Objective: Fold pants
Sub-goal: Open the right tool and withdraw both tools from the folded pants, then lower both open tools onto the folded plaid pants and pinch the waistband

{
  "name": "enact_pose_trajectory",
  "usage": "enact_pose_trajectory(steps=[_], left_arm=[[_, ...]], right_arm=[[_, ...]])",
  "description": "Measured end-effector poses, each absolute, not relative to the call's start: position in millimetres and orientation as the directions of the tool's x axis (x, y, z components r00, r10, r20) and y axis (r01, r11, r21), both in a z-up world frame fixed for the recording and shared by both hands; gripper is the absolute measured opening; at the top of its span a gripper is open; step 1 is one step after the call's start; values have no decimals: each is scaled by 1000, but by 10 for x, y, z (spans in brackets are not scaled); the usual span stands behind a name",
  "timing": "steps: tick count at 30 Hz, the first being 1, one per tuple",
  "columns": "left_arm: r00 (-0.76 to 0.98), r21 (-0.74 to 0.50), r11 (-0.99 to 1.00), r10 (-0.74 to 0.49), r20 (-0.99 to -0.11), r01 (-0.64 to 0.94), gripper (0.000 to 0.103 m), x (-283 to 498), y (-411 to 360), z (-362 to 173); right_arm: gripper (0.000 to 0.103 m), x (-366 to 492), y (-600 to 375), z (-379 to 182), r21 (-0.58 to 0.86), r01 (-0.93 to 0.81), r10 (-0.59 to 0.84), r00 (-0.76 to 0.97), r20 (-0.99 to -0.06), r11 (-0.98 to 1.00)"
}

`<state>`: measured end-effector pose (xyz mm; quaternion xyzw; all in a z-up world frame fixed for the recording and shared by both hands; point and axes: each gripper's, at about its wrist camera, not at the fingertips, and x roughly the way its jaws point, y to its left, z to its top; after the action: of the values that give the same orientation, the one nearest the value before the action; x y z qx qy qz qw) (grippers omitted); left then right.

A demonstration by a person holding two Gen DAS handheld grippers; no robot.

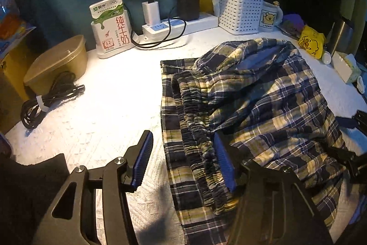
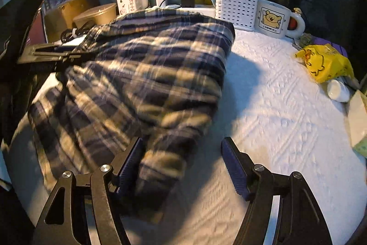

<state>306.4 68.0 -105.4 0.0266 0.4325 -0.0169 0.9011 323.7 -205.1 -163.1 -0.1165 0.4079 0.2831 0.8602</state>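
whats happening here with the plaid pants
A person with a gripper in each hand is folding plaid pants on a white-covered table. The pants lie bunched and partly doubled over. The left gripper sits open at the waistband; the right gripper is open over a hanging fold.

The pants (image 1: pixel 252 111) lie on the table (image 1: pixel 110 93). Behind them stand a power strip (image 1: pixel 179 25) and basket (image 1: pixel 239 12), with a mug (image 1: pixel 269 17) right of the basket and a milk carton (image 1: pixel 111 26) left of the strip.
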Motion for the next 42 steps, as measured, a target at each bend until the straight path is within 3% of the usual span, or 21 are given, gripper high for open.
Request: enact_pose_trajectory(steps=[2,6,8,19,24,29,42], left_arm=[[627,28,998,-9,-779,50,56,3061,695,-1049],[632,27,998,-9,-775,48,56,3052,719,-1033],[634,27,998,-11,-773,50,56,3046,727,-1013],[652,8,998,-32,-758,58,57,3028,820,-914],[650,-1,994,-73,-756,110,57,3055,828,-893],[662,-190,978,-196,-723,82,57,3063,1091,-774],[657,-31,993,-98,-747,114,57,3692,921,-960]], right_arm=[[71,3152,-2111,-1636,26,-577,387,514,-765,817],[48,2975,-2186,-1629,34,-586,406,517,-753,809],[45,2899,-2197,-1630,32,-591,407,515,-754,806],[45,2800,-2378,-1619,76,-607,416,443,-794,791],[45,3001,-2431,-1288,97,-573,453,522,-723,814],[45,3329,-2314,-1044,69,-541,444,603,-663,838],[45,4184,-1733,-1050,91,-593,497,571,-653,800]])
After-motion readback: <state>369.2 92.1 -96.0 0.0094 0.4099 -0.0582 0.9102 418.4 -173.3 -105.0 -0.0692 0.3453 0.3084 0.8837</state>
